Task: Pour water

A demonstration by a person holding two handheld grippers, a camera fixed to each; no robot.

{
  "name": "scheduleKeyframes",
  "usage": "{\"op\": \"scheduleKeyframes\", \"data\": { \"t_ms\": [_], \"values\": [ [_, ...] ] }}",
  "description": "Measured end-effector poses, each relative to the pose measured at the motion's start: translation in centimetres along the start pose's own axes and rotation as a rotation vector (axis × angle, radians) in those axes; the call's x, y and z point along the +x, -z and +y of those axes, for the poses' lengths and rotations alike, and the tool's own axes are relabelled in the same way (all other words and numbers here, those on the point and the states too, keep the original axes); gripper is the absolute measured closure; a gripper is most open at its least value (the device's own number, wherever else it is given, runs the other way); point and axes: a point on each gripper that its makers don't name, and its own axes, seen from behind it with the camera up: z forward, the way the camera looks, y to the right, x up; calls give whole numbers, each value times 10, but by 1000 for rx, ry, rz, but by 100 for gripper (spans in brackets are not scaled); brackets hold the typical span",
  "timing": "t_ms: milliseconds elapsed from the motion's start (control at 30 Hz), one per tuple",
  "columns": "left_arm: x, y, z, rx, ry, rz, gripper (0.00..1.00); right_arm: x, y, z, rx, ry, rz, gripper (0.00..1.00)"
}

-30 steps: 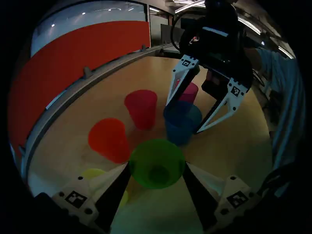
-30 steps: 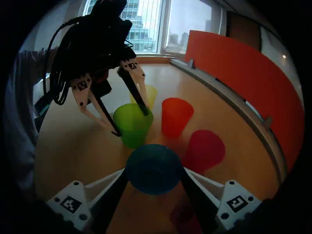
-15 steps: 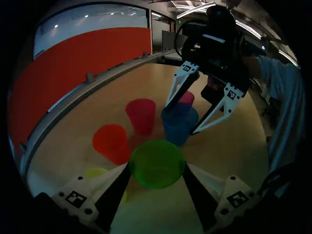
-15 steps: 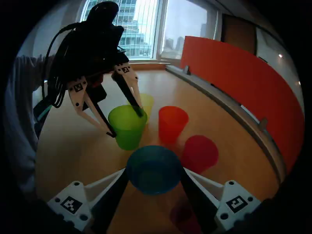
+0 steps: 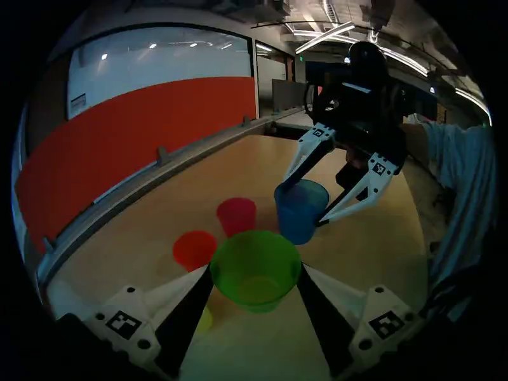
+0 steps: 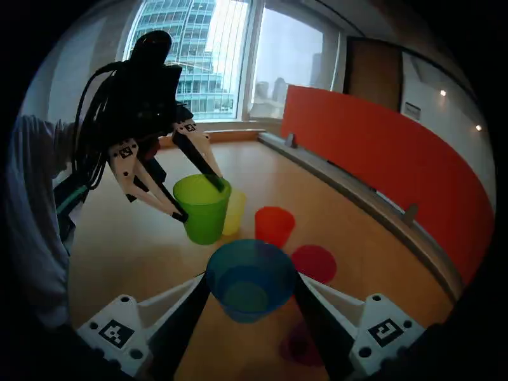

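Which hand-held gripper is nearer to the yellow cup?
Left. The left hand-held gripper, holding the green cup, is beside the yellow cup; the right hand-held gripper, holding the blue cup, is farther off.

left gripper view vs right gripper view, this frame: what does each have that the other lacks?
Left gripper view: ceiling light strips, plus the green cup close up in the left gripper. Right gripper view: city windows, a magenta cup on the table, plus the blue cup close up in the right gripper. Shared: both held cups, the orange cup, red cup, yellow cup, orange partition and a sleeve.
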Motion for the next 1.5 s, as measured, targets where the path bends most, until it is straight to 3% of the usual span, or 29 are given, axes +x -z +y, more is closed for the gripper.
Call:
{"op": "scheduleKeyframes", "data": {
  "t_ms": [267, 767, 967, 1133, 1500],
  "values": [
    [25, 25, 5, 42, 2, 87, 11, 25, 19, -10, -36, 0, 72, 7],
    [49, 60, 19, 66, 46, 228, 11, 67, 40, -24, -71, -69, 257, 7],
    [58, 66, 22, 63, 76, 286, 11, 82, 45, -26, -71, -102, 333, 7],
    [66, 73, 20, 84, 73, 330, 11, 93, 48, -23, -84, -114, 379, 7],
    [79, 81, 24, 73, 83, 385, 11, 103, 50, -22, -94, -92, 408, 7]
  ]
}}
